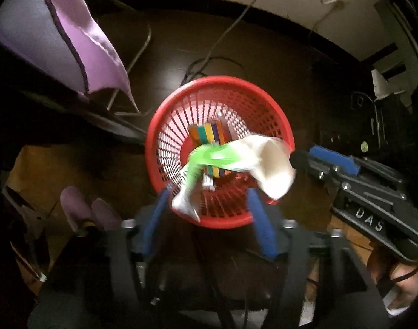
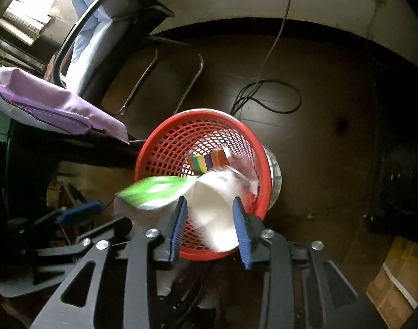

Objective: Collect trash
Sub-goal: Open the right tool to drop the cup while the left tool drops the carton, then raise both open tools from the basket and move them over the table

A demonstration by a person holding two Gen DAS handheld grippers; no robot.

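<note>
A crumpled white paper cup (image 2: 217, 213) and a green-and-white wrapper (image 1: 206, 161), both motion-blurred, hang over the mouth of the red mesh basket (image 1: 274, 115). The cup's open mouth faces up toward the cameras; the wrapper's long axis runs slantwise beside it. A striped box (image 1: 207, 134) lies inside the basket. The left gripper (image 1: 209, 219) and right gripper (image 2: 210, 229) are both spread, pinching nothing.
</note>
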